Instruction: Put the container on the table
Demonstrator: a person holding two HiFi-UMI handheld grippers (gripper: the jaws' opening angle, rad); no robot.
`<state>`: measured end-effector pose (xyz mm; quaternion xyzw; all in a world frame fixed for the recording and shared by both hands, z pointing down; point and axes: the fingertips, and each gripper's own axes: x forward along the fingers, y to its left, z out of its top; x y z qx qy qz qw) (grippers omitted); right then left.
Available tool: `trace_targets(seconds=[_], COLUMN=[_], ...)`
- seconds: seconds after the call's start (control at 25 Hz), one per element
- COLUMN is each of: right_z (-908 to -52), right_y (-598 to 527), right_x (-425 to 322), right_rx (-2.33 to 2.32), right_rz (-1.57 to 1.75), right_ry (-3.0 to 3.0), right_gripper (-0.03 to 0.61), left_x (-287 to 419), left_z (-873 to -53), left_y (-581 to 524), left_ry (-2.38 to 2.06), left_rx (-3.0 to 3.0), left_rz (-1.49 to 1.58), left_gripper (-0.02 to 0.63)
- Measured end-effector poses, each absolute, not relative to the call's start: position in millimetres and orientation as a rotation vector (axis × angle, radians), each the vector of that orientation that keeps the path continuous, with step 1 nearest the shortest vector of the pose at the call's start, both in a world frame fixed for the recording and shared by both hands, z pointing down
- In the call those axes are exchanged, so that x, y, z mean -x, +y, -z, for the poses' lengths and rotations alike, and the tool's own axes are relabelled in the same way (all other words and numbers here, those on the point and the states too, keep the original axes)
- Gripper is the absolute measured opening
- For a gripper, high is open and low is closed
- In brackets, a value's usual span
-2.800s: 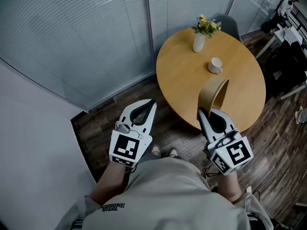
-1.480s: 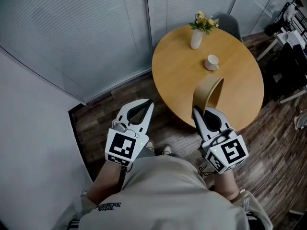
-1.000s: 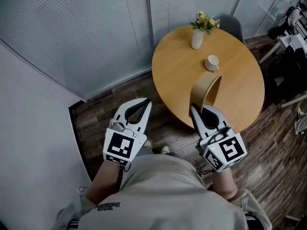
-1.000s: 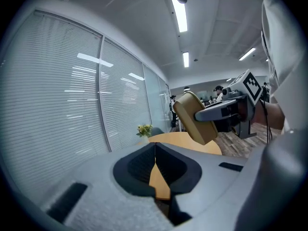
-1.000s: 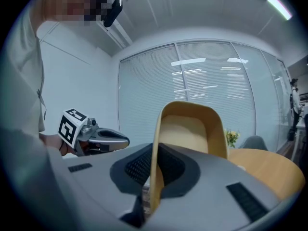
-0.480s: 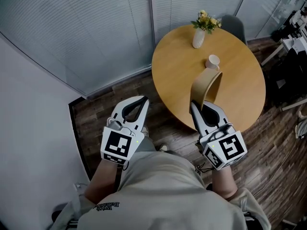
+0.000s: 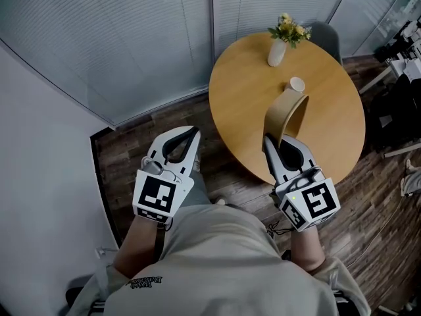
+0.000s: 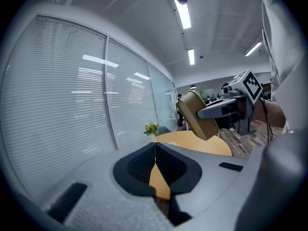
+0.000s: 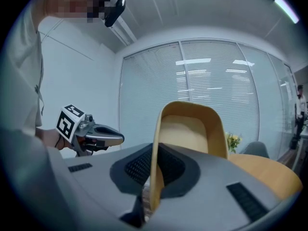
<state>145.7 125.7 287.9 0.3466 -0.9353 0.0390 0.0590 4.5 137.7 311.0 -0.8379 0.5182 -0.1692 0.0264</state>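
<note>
My right gripper [image 7: 269, 139] is shut on the rim of a tan, open-topped container [image 7: 287, 114], which hangs in the air over the near edge of the round wooden table [image 7: 245, 104]. In the right gripper view one wall of the container [image 9: 190, 129] stands between the jaws. To the left of the table, my left gripper [image 7: 195, 131] is held over the floor, shut with nothing in it. In the left gripper view its jaws meet at the tips [image 8: 155, 146], and the container [image 8: 198, 115] shows at the right.
A white vase with yellow flowers [image 7: 278, 48] stands at the table's far side, and a white cup [image 7: 297, 84] stands just beyond the container. A grey chair [image 7: 327, 37] is behind the table. Glass walls with blinds run along the left and back. Dark wood floor lies below.
The view has drifted right and closer to the table. The container, still held, now overlaps the cup in the head view. My left gripper has moved a little left and up.
</note>
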Motion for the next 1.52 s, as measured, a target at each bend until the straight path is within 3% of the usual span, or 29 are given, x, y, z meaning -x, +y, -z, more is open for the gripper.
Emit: trace_targets(seconds=[1.52], right_z=[-297], right_y=[-85], right_x=[-24], right_rx=[-1.2], right_rz=[-0.189], right_ry=[-2.656], right_gripper=[0.032], left_x=[96], left_z=[-328], left_y=[-91], left_ry=[1.338], left_rx=[2.857], left_rz=[0.481], left_gripper=[0.021])
